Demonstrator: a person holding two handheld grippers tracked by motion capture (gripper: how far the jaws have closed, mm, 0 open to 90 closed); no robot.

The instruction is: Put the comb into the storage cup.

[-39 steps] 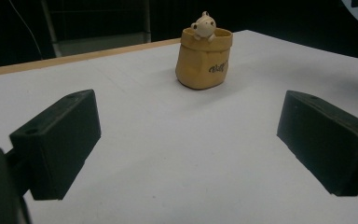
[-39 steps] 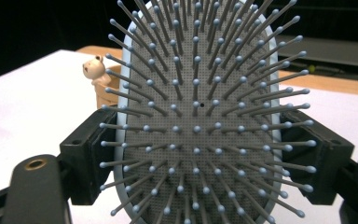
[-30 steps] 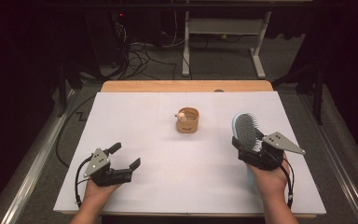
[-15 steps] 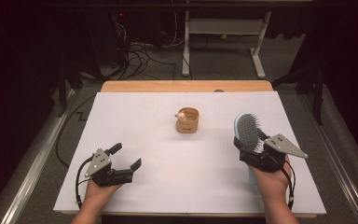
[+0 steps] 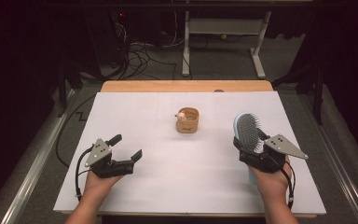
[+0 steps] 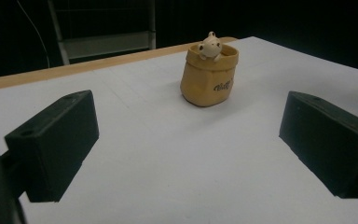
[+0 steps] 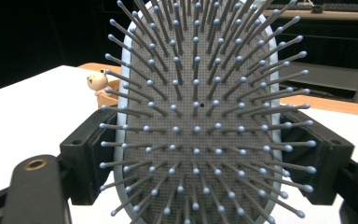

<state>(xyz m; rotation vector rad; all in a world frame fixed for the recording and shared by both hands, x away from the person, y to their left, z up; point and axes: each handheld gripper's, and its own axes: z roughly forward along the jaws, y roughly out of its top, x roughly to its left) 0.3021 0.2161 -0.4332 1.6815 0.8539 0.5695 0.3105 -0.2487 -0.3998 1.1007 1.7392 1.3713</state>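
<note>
Right gripper view: my right gripper [image 7: 205, 154] clamps the hairbrush [image 7: 200, 116] by both edges of its head, off to the right of the tan pouch [image 5: 188, 120]. It looks light and rigid with springy bristles, so I'd grip the rims. My left gripper [image 5: 126, 148] gapes empty.

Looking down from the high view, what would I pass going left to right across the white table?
Left hand-held gripper, open → small tan pouch with a little figure → hairbrush, clamped in the right hand-held gripper.

Tan pouch [image 6: 209, 77]: dark script lettering on front, unreadable.
</note>
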